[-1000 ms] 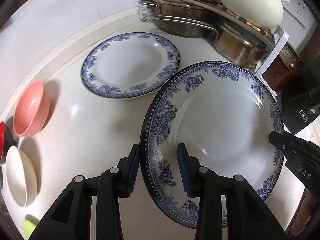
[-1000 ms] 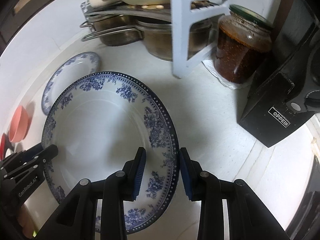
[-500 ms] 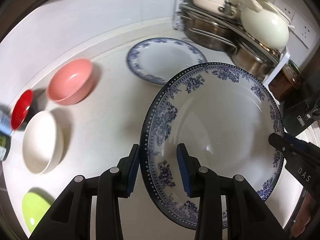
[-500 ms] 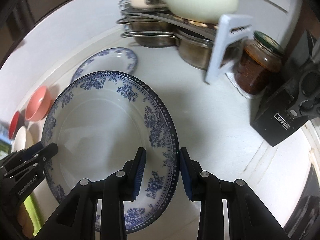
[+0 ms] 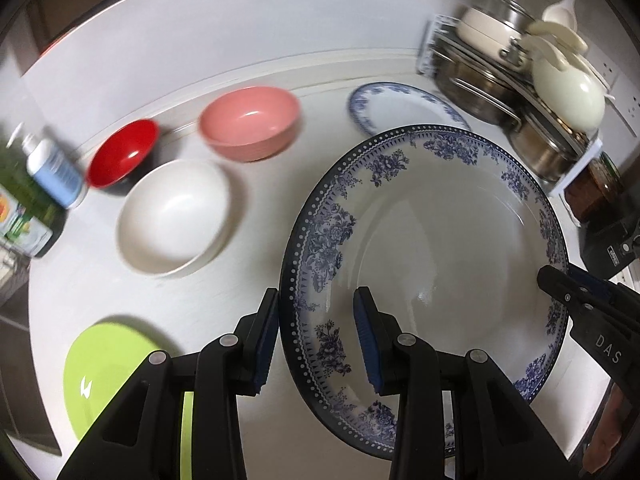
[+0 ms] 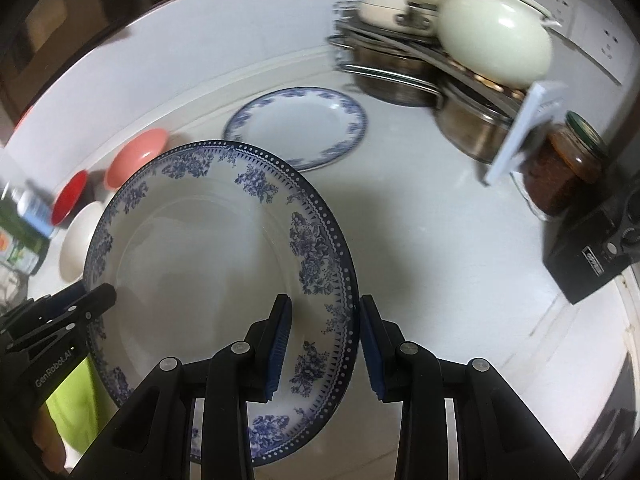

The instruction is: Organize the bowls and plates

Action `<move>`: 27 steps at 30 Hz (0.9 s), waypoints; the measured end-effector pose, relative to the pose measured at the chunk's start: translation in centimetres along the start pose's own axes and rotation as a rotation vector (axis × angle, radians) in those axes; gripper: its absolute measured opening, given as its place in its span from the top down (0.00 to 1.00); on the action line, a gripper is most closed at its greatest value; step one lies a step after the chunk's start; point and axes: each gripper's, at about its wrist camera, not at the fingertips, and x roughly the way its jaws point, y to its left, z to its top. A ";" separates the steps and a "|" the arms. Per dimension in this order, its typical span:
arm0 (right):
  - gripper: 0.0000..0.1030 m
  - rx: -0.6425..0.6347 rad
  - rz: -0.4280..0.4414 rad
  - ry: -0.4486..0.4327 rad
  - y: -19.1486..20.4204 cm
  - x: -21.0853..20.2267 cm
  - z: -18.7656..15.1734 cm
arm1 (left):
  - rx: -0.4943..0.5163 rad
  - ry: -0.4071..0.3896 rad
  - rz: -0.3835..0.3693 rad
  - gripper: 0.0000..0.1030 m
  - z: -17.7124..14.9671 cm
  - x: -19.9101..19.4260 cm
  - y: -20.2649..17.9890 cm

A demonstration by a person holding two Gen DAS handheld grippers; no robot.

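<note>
I hold the big plate (image 5: pixel 440 232) between both grippers, clear of the counter (image 5: pixel 248 288): my left gripper (image 5: pixel 316 336) straddles its left rim at lower centre of the left view, one pad outside the edge, the other on the inner face, jaws narrowed onto the rim. My right gripper (image 6: pixel 324 340) clamps the opposite rim the same way, low in the right view. In each view the other gripper's tip shows at the far edge of the plate. The plate is round, face toward the cameras and tilted, its blue floral border running from the pads up toward mid-frame. Behind it, a smaller plate (image 6: pixel 298 128) lies flat on the counter, near the pots (image 6: pixel 400 76) at upper right. In the left view, pink bowl (image 5: pixel 250 122), red bowl (image 5: pixel 124 152) and white bowl (image 5: pixel 174 216) sit left of centre, a green dish (image 5: pixel 106 368) at lower left.
</note>
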 end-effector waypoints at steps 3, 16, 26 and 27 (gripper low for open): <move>0.66 -0.033 0.021 0.000 1.7 -0.1 -0.2 | -0.031 -0.006 0.022 0.64 -0.7 -0.7 2.1; 0.66 -0.165 0.103 -0.004 9.8 -1.0 -1.1 | -0.155 -0.029 0.093 0.64 -3.9 -3.4 10.1; 0.66 -0.271 0.154 0.003 16.0 -1.5 -1.9 | -0.260 -0.026 0.146 0.64 -6.9 -5.0 15.6; 0.66 -0.284 0.160 0.005 16.7 -1.6 -2.1 | -0.271 -0.024 0.149 0.64 -7.2 -5.2 16.1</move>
